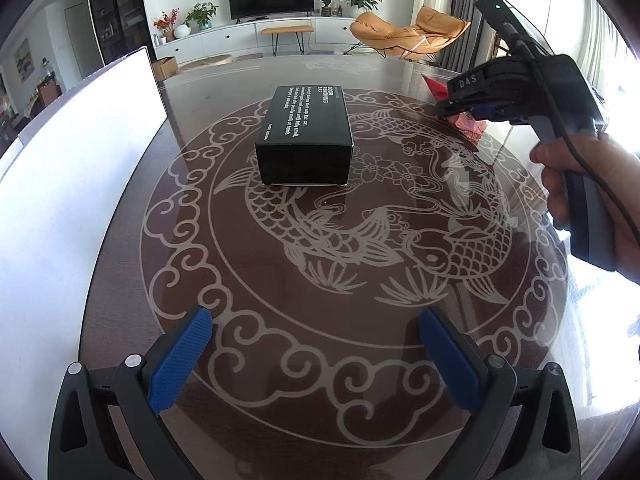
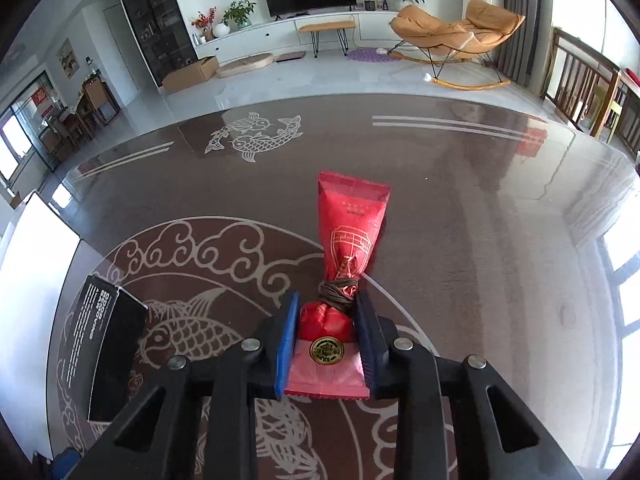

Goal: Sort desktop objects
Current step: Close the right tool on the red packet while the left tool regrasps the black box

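Right wrist view: red packet [image 2: 340,280], tied with brown cord, is clamped at its lower bulge between the blue pads of the right tool [image 2: 326,340]; its far end is seen against the glass table [image 2: 480,220]. Left wrist view: left tool [image 1: 316,356] is held apart, with nothing between its pads. Black box [image 1: 304,136] is set closed at the table's middle; its contents cannot be told. Advice for the step: the grip is best kept below the cord, and the packet lifted level.
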Motion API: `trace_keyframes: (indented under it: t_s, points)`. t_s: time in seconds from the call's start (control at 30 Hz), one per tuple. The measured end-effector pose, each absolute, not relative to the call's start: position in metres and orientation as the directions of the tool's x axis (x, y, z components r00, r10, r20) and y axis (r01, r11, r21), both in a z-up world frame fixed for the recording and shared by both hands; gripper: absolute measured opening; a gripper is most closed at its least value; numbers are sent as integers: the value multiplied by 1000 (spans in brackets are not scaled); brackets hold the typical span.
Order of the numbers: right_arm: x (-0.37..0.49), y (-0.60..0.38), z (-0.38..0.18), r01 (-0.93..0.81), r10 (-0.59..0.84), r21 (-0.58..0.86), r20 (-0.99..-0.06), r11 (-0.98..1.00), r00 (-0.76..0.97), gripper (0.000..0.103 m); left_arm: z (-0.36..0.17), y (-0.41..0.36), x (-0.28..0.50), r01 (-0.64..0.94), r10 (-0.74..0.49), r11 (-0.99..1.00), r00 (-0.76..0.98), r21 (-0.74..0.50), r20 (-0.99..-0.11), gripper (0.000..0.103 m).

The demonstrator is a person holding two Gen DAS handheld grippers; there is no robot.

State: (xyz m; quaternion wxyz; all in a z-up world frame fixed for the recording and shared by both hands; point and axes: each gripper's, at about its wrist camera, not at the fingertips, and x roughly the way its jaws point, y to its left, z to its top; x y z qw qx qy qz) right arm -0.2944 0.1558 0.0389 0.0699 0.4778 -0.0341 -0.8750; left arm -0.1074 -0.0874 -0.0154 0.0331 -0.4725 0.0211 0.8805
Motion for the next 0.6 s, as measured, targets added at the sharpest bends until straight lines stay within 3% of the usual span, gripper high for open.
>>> trace_keyframes:
  t_s: [0.3, 0.6]
  points:
    - [-155, 183, 33, 181, -200, 115, -796, -977, -571, 29, -16, -86, -112, -91, 46, -996, -548, 4, -835, 103]
    - [-65, 190, 31, 157, -179, 103, -768, -982, -615, 30, -16, -74, -188, -136, 69, -991, -543, 6, -837, 103]
